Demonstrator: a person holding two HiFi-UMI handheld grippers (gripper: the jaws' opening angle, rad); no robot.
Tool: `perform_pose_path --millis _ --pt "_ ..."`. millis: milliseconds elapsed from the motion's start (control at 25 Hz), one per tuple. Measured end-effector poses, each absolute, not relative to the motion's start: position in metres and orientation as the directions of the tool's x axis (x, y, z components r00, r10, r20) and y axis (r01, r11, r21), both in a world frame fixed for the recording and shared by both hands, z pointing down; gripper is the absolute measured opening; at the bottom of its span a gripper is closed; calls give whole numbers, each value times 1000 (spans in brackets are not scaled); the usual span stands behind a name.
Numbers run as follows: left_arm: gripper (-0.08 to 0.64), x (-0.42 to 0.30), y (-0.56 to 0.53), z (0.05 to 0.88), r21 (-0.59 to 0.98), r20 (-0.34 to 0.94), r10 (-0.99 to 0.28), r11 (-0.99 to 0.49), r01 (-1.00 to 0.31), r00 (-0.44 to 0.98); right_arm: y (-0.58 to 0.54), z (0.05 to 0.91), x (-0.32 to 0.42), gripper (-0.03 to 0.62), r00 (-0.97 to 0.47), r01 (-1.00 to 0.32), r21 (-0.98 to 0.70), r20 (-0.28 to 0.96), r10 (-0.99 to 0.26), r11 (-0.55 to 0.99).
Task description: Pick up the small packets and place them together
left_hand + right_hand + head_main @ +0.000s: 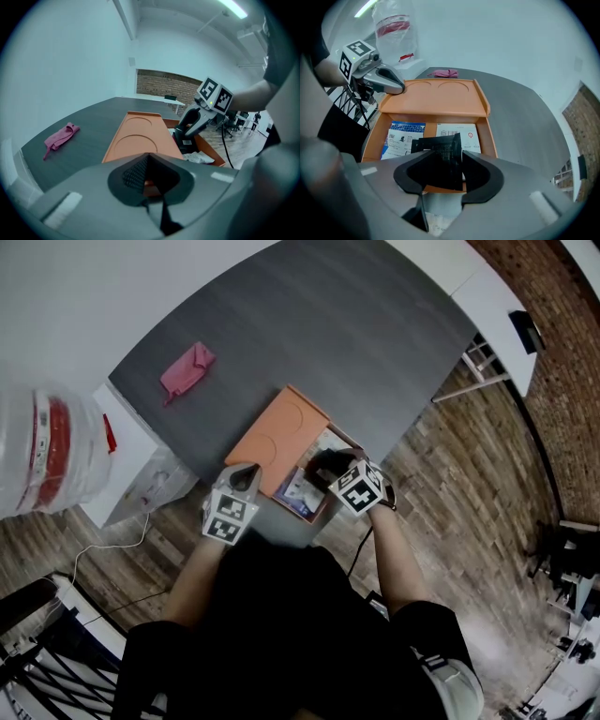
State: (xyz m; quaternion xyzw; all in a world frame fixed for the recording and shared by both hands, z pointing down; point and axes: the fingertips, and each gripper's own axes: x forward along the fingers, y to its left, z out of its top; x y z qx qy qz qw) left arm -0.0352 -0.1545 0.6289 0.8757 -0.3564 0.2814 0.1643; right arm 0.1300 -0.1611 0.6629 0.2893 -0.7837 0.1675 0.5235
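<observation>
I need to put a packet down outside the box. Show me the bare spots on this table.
Widest bare table lies beyond the orange lid, from the pink cloth across to the right edge. The lid's flat top is bare. Crowded: the box, floored with a blue packet and a white packet, with the right gripper holding a black packet over them.

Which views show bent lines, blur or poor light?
Both gripper views: strong fisheye curving, dark corners; left tool and right tool blurred near the lens. Right gripper view: the black packet is too dark for detail. Head view: plastic bag blurred, person's torso nearly black.
</observation>
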Motion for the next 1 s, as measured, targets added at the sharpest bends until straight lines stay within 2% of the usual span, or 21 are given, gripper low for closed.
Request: perform_pose_path --millis 280,320,400,480,560,680,800,1000 --pt "-2 -38 -157 628 95 621 -529 -681 -726 579 -158 649 131 91 -314 -632 41 899 -304 774" --pt "-2 -39 -157 628 98 621 -531 -678 -729 576 -158 651 130 98 -320 -627 32 900 -295 778" --pt "-2 -40 -157 629 104 625 -532 -668 -737 571 -155 661 128 257 -320 -609 8 912 -256 793" --pt "-2 -40 -157 629 109 629 -532 -662 -741 568 -151 669 125 335 -329 -602 -37 922 -205 798" --pt "-2 -41 -158 631 109 629 -533 -660 -743 566 -151 674 121 344 -341 -608 -69 922 -182 791" --pt "-2 -41 -159 632 110 631 -533 -659 -744 564 -152 684 121 344 -282 -598 -39 945 -164 801" --pt "-2 -39 -159 630 114 631 -531 -658 -745 566 -153 687 125 313 -228 -588 21 955 -190 809" --pt "-2 -39 -160 627 108 631 -538 -652 -751 559 -156 672 127 170 -249 -600 51 936 -247 798"
